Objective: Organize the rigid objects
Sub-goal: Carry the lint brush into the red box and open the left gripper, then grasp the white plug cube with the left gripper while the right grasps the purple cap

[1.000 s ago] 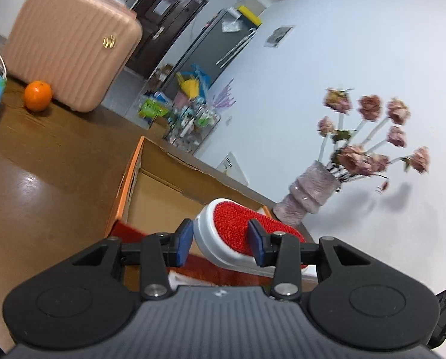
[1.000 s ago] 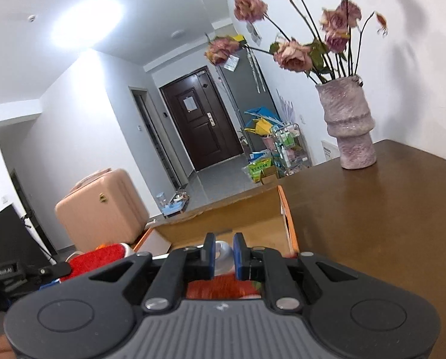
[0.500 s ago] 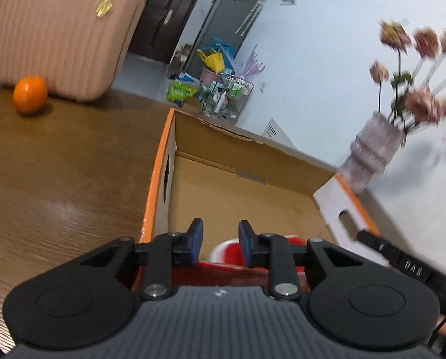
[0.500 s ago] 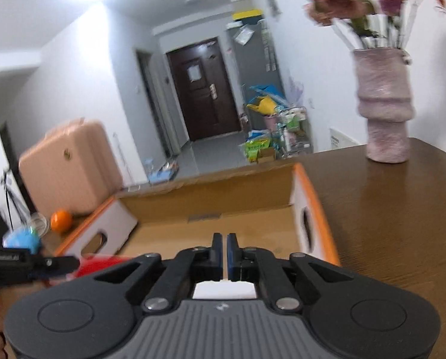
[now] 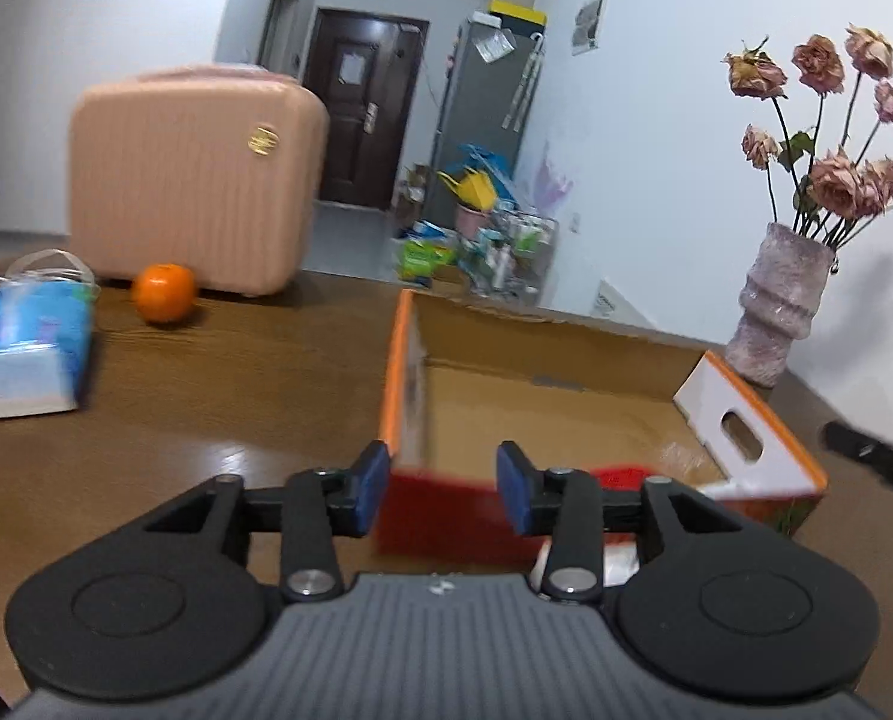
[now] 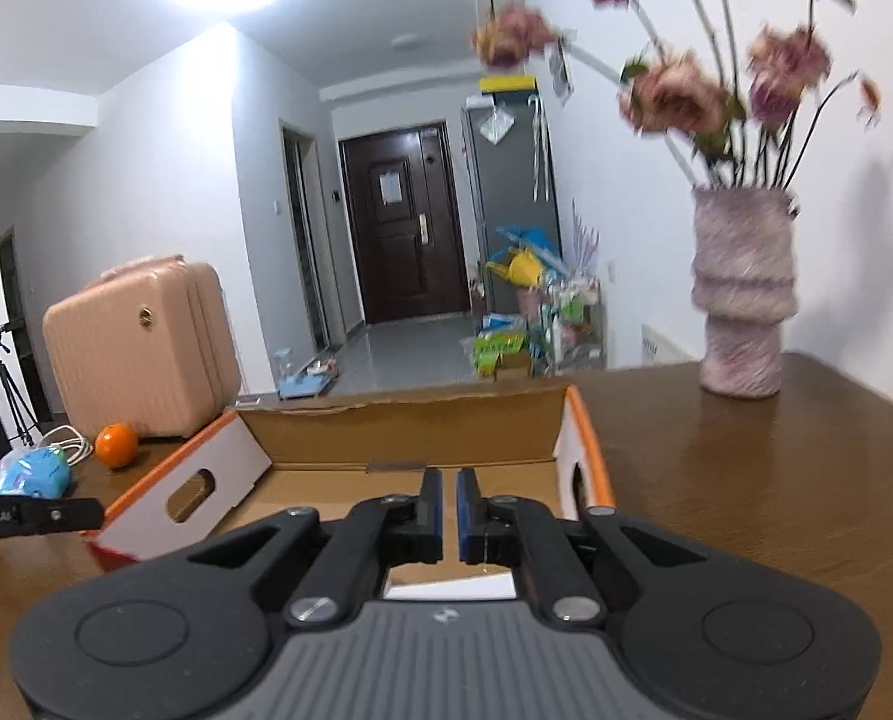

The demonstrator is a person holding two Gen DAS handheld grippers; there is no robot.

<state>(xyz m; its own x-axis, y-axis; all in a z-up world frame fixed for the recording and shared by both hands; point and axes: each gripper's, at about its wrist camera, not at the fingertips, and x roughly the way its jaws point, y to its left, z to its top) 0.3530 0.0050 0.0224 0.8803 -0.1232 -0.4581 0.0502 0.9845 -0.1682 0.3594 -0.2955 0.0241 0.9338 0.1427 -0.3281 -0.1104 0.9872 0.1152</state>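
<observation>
I saw a red item (image 5: 620, 473) in the box (image 5: 554, 402); my left hand-held gripper (image 5: 440, 486) gaped empty, the right hand-held gripper (image 6: 449, 510) nearly closed, empty.

Left hand-held gripper (image 5: 440, 489) level, jaws apart, apparently empty, right hand-held gripper (image 6: 450, 510) level, jaws nearly closed

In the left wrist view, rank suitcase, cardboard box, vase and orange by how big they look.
1. cardboard box, though it sits nearest
2. suitcase
3. vase
4. orange
</observation>
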